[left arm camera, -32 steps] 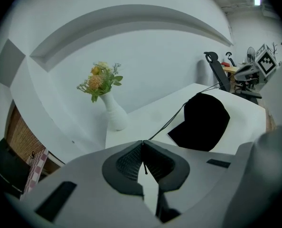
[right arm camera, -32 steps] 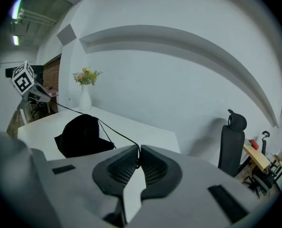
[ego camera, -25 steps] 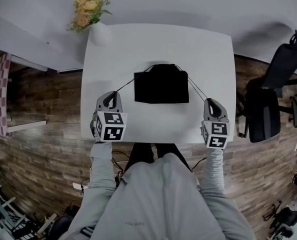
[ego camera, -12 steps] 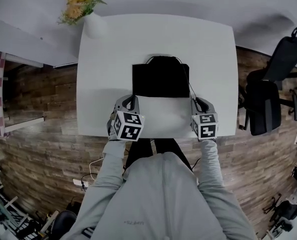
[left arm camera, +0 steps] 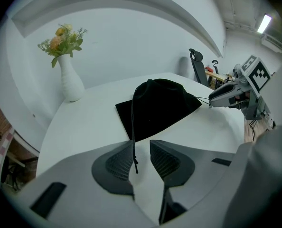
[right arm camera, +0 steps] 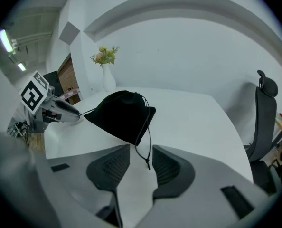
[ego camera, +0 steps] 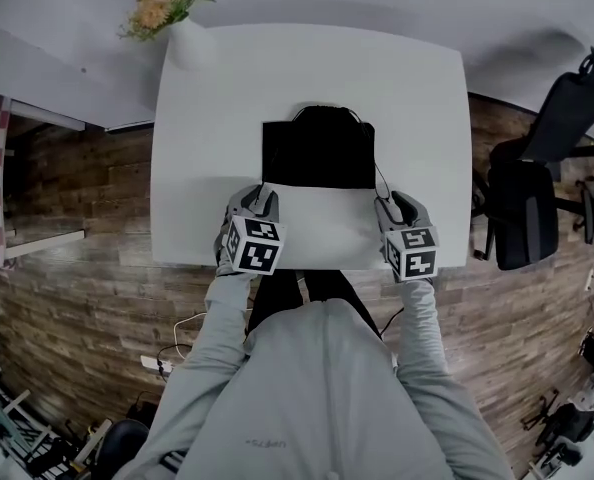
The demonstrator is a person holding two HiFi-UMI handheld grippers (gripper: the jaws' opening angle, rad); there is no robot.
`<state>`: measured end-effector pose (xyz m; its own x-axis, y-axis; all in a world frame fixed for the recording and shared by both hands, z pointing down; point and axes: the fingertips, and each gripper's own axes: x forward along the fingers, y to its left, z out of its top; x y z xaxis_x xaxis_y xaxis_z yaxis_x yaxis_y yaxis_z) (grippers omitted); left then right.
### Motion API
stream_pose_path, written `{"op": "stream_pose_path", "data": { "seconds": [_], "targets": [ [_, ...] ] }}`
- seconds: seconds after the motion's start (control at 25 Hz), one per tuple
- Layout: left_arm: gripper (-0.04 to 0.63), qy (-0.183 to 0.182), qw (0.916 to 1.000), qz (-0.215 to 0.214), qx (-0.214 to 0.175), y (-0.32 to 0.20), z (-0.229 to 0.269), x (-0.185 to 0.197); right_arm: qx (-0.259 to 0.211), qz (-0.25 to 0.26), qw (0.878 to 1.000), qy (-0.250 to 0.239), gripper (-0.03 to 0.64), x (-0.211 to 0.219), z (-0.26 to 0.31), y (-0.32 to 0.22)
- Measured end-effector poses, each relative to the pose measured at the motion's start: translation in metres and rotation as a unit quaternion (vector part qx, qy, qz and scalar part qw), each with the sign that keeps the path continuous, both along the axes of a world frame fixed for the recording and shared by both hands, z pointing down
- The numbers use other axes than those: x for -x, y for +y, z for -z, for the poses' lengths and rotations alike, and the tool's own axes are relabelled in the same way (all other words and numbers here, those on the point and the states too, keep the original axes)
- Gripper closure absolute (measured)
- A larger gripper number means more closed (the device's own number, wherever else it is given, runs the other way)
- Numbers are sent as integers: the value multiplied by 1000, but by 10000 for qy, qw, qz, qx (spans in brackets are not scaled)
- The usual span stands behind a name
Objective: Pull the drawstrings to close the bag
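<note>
White table (ego camera: 407, 118) entire overhead; cord tips (left arm camera: 135, 163) between just-opened jaws only close-up

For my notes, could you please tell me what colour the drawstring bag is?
The drawstring bag is black, clearest in the left gripper view.

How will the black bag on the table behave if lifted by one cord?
The black bag lies flat, gathered at its neck, so it is probably floppy and light. Its thin cord curls slack, so it may slip easily.
</note>
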<state>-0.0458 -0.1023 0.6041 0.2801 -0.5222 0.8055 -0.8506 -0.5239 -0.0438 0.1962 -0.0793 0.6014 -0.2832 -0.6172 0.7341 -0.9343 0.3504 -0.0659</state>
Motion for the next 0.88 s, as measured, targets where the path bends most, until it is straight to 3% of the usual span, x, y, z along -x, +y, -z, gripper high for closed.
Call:
{"op": "stream_pose_path", "data": {
  "seconds": [0.2,0.44,0.64,0.88],
  "targets": [
    [428,35,9995,186,-240,0,15,10,-399,-226,9987,-222,476,-6,31,5],
    [413,155,9972,348,-637,-4,52,23,-853,-221,9953,-411,474,-4,74,4],
    [414,536,9923,217,-1092,-13,100,8,-1507,-157,9860,-693,474,1,127,-11],
    [414,1090,9783,-15,-1764,-16,165,-11,-2295,-102,9691,-896,474,1,190,-20]
  ]
}}
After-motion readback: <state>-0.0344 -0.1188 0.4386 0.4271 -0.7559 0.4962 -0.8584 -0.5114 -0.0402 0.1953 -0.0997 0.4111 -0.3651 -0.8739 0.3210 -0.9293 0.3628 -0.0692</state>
